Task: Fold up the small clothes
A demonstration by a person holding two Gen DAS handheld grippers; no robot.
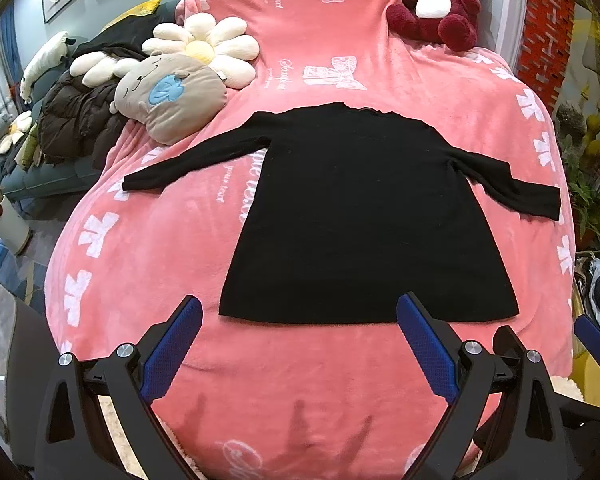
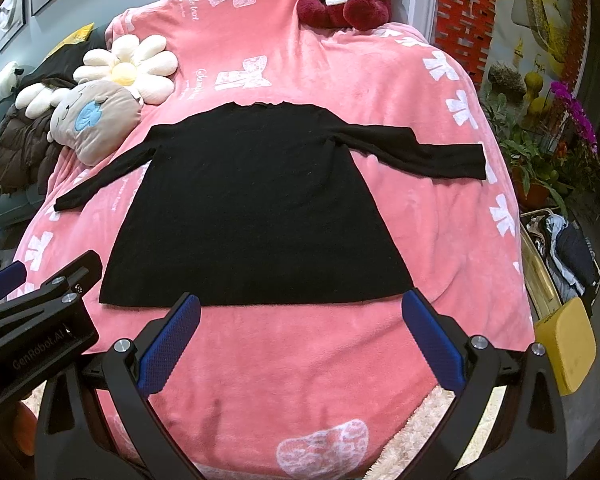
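Two grippers sit nearest the cameras, side by side at the near edge of the bed. Left gripper has its blue-padded fingers spread wide, nothing between them, tips just short of the garment's hem. Right gripper likewise wide apart and empty, its fingertips at the hem line, the right-hand pad near the hem's right corner; whether it touches the cloth I cannot tell. Each gripper shows at the margin of the other's view. Under both lies a pink fleece blanket printed with white bows and script, covering the bed. Task item: a black long-sleeved top lies flat and face-on in the middle of the blanket, hem toward the grippers, collar away, body flaring toward the hem. Both sleeves extend outward, the left one angled down toward the blanket's left side, the right one reaching close to the right edge with some bunching at the armpit. Past the left sleeve, a grey-beige plush cushion with a blue patch rests on the blanket, touching a cream daisy cushion behind it. Left of those, a dark puffy jacket is heaped off the blanket. Farthest back, a dark red plush bear with a white face sits at the head end. Off the right side, potted plants with purple flowers, and a bin of mixed clothes nearer.
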